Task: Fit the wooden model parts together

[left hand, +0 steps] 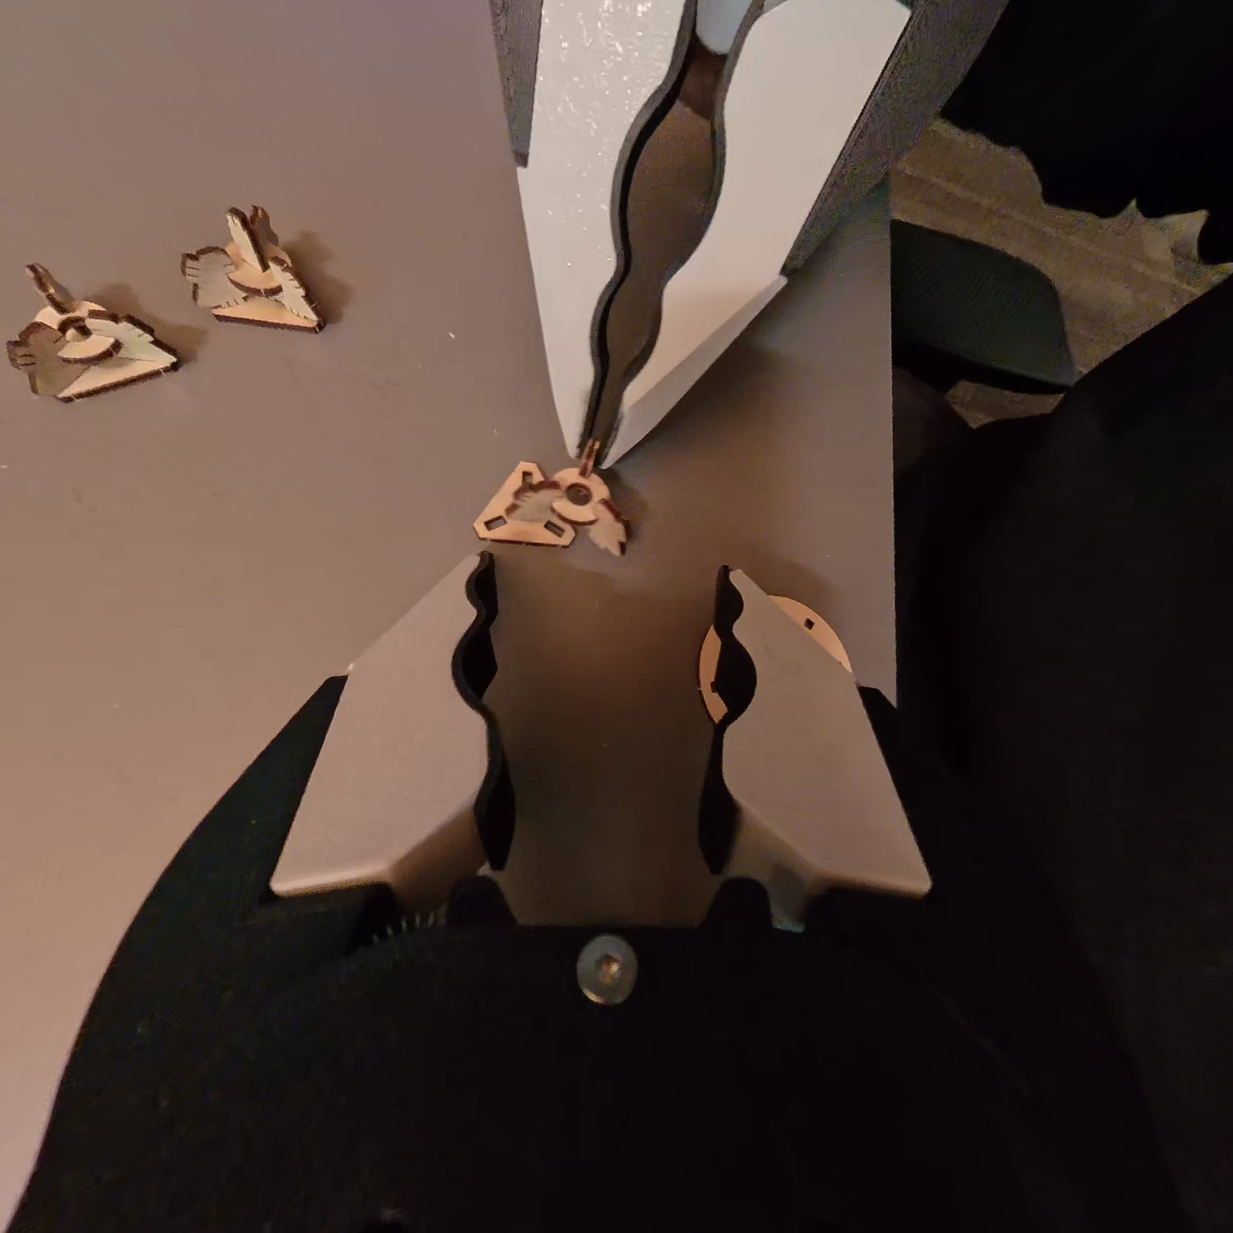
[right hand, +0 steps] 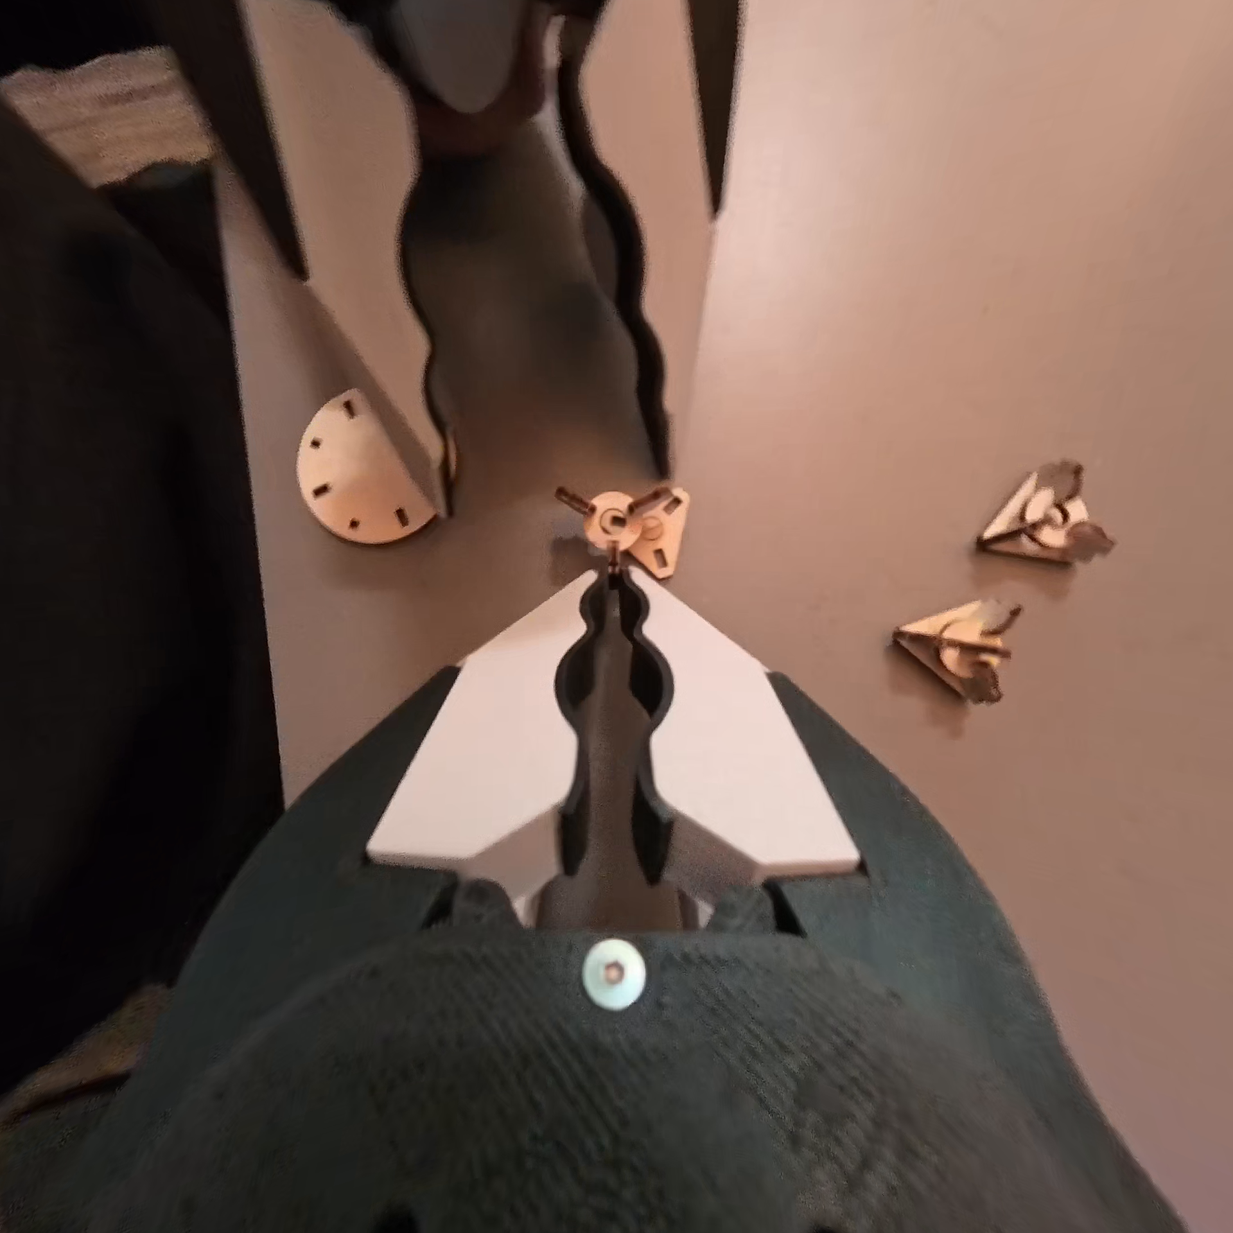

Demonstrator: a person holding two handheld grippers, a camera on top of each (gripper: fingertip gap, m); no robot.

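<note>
My right gripper (right hand: 614, 575) is shut on a thin tab of a small wooden winged rotor piece (right hand: 612, 522). The piece overlaps one corner of a wooden triangular plate (right hand: 664, 548) lying on the table. In the left wrist view the right gripper (left hand: 594, 448) comes in from above and pinches the same rotor piece (left hand: 577, 497) over the triangular plate (left hand: 517, 527). My left gripper (left hand: 604, 567) is open and empty, with its fingertips just short of the plate. A round slotted wooden disc (right hand: 353, 480) lies partly under its right finger (left hand: 734, 640).
Two assembled wooden triangle-and-rotor pieces (left hand: 257, 283) (left hand: 83, 343) stand to the left on the grey-brown table (left hand: 267, 567); they also show in the right wrist view (right hand: 1041, 520) (right hand: 954, 647). The table edge (left hand: 891, 400) runs close on the right, with a dark area beyond. The tips of both grippers are at nearly the same place. The round slotted wooden disc (right hand: 353, 480) lies some 4 cm from my left tips, 9 cm from my right tips.
</note>
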